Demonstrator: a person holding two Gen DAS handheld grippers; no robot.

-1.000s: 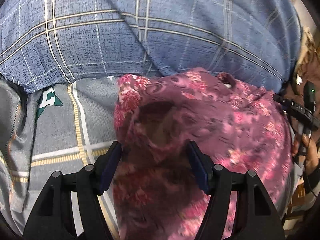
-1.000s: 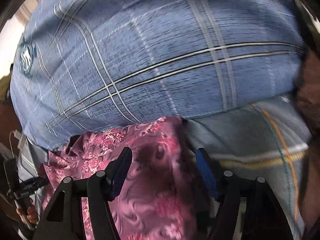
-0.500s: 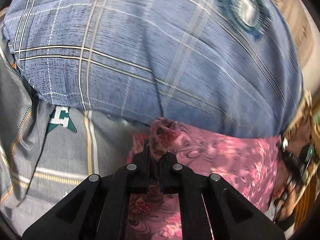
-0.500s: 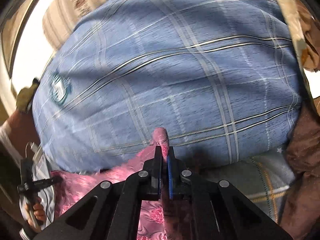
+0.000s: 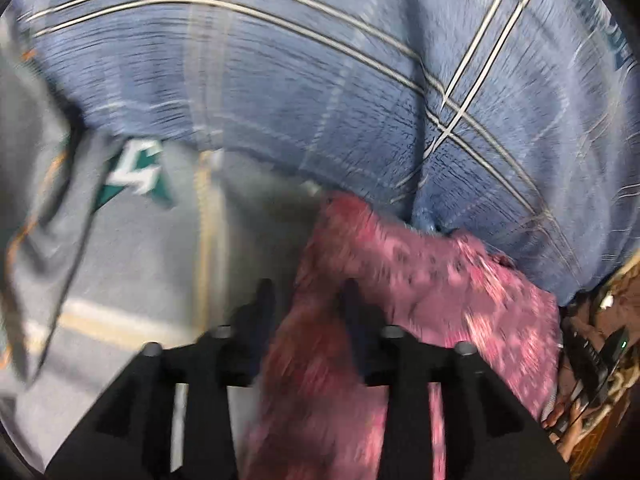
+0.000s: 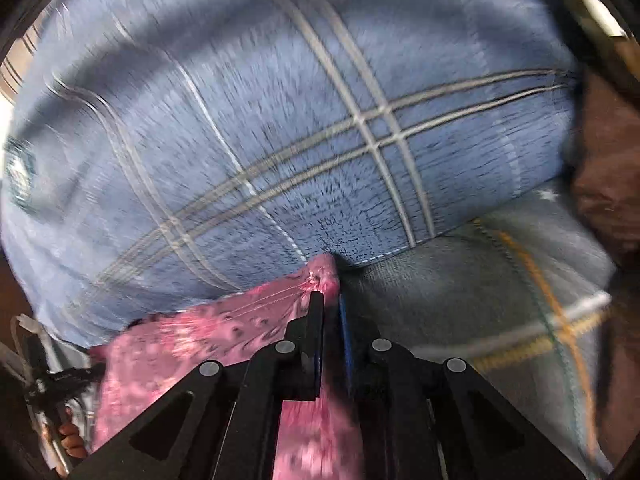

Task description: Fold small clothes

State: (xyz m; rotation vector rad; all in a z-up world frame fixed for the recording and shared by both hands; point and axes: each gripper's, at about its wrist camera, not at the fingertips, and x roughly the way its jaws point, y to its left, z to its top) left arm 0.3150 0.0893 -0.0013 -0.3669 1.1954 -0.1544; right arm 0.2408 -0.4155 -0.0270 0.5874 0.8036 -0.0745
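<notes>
Pinching one corner of the pink floral garment (image 6: 192,344) in our right gripper (image 6: 330,312), we see our left gripper (image 5: 306,300), jaws spread, straddling its opposite edge.

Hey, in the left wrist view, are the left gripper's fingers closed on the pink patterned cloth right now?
No, the left gripper has its jaws spread apart, with the pink floral-patterned cloth lying loose between and beyond them.

Left gripper (image 5: 306,292): matte black angular plastic, round grey screw heads on each linkage, triangular cut-outs in the arms. Right gripper (image 6: 330,304): the same black build and silver screws, with blue pads lining the inner faces of its jaws.
</notes>
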